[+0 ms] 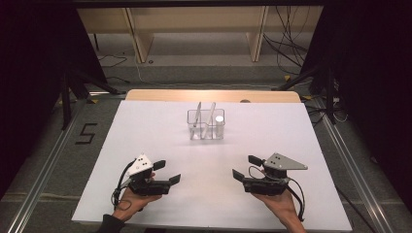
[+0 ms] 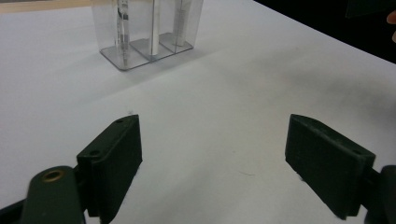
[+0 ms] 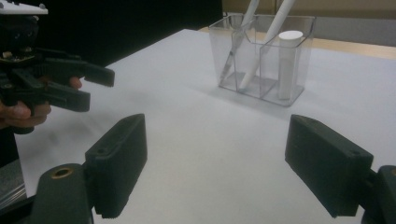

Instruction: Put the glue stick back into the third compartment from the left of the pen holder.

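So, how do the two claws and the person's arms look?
Both the left claw and the right claw are black, each with two flat rectangular jaws bearing small screw holes. A grey three-cornered plate with dots sits on top of each, and a black cable trails from each body. A dark sleeve covers the left forearm.

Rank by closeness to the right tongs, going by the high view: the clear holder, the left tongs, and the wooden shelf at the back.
1. Left tongs: beside the right tongs, across the near table.
2. Clear holder: mid-table, farther back.
3. Wooden shelf: beyond the table, farthest.
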{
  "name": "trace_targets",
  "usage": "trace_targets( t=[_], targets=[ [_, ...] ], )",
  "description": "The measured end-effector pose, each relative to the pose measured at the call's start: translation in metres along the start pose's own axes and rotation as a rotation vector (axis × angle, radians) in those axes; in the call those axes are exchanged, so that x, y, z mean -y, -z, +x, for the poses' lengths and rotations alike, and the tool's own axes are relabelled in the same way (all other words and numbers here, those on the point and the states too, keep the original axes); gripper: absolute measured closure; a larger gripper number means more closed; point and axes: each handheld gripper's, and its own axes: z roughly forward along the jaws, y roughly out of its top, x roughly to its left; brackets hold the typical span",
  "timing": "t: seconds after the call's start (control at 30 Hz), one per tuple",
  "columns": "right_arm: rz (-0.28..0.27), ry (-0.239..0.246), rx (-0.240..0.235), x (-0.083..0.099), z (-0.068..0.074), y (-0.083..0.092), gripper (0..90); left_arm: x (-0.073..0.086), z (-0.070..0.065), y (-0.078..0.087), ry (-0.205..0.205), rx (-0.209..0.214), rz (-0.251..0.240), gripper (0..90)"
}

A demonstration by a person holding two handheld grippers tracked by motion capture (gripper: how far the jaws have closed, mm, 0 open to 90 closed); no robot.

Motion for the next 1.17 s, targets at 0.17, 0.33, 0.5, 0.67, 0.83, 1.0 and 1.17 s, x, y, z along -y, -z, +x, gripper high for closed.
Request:
trace_targets(
  t=[0.17, 0.33, 0.5, 0.67, 0.83, 1.0, 1.17],
  targets=[
    [0.010, 0.009, 0.002, 0.009, 0.002, 0.005, 21.1, 0.001, -0.001, 0.001, 0.002, 0.001, -0.001, 18.2],
    [0.011, 0.012, 0.010, 0.020, 0.004, 0.013, 19.9, 0.001, -0.002, 0.001, 0.000, 0.007, -0.001, 18.2],
    [0.001, 0.004, 0.018, 0.029, 0.004, 0.021, 17.3, 0.001, -0.002, 0.001, -0.003, 0.009, 0.002, 18.2],
    [-0.004, -0.008, 0.018, 0.034, 0.004, 0.024, 16.7, 0.002, -0.003, 0.001, -0.002, 0.012, 0.004, 18.1],
    [-0.002, -0.006, 0.028, 0.036, 0.002, 0.024, 16.7, 0.002, -0.002, 0.001, -0.002, 0.012, 0.003, 18.1],
    [-0.005, -0.002, 0.035, 0.036, 0.002, 0.024, 16.7, 0.002, -0.002, 0.001, -0.004, 0.012, 0.005, 18.1],
    [-0.002, -0.004, 0.038, 0.037, 0.001, 0.024, 16.7, 0.002, -0.001, 0.001, -0.004, 0.010, 0.007, 18.1]
  ],
)
